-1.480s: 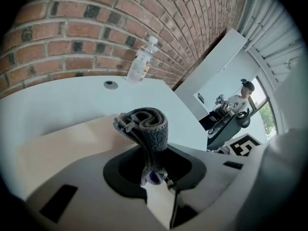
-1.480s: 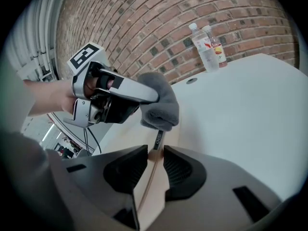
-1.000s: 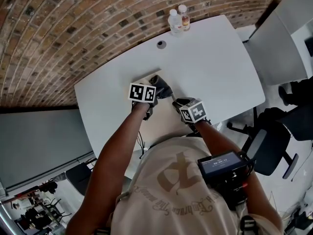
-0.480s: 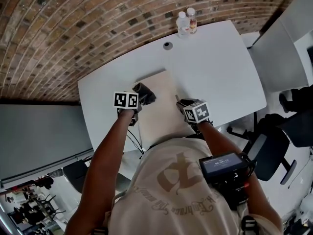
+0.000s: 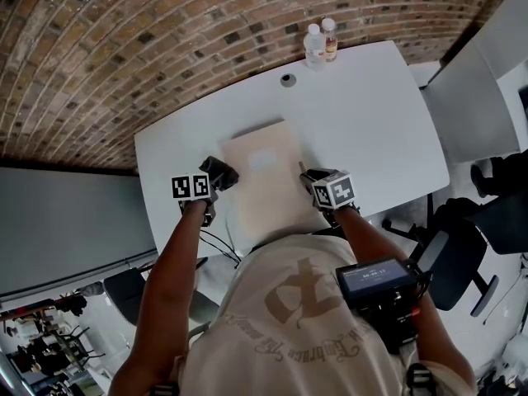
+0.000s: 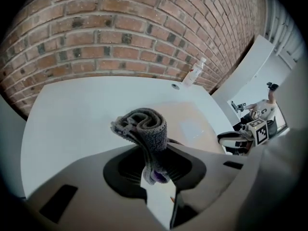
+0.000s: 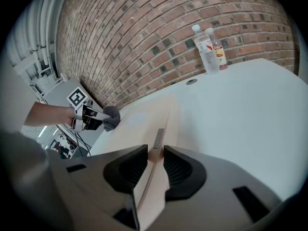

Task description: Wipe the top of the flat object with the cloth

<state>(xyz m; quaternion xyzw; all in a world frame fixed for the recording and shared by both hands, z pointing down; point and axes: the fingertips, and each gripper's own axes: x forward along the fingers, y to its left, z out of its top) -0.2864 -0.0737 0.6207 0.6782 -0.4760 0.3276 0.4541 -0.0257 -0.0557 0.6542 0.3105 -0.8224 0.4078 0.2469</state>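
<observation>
Grey cloth (image 5: 219, 172) is sitting bunched between the clamped jaws of the left gripper (image 6: 156, 167), at the left edge of the beige flat board (image 5: 264, 180) lying on the white table (image 5: 371, 114), while the right gripper (image 7: 155, 154) is pinching the board's right edge, jaws closed on it.

Office-type workroom: white bench (image 5: 371, 114) with cable port (image 5: 287, 79), set against brick wall (image 5: 124, 56); swivel chair (image 5: 462, 250) alongside; drink bottles (image 5: 314, 44) at bench rear.

Board (image 5: 262, 180) lies on table (image 5: 371, 106), bottles (image 5: 314, 46) behind it, cloth (image 5: 219, 173) at its left edge
</observation>
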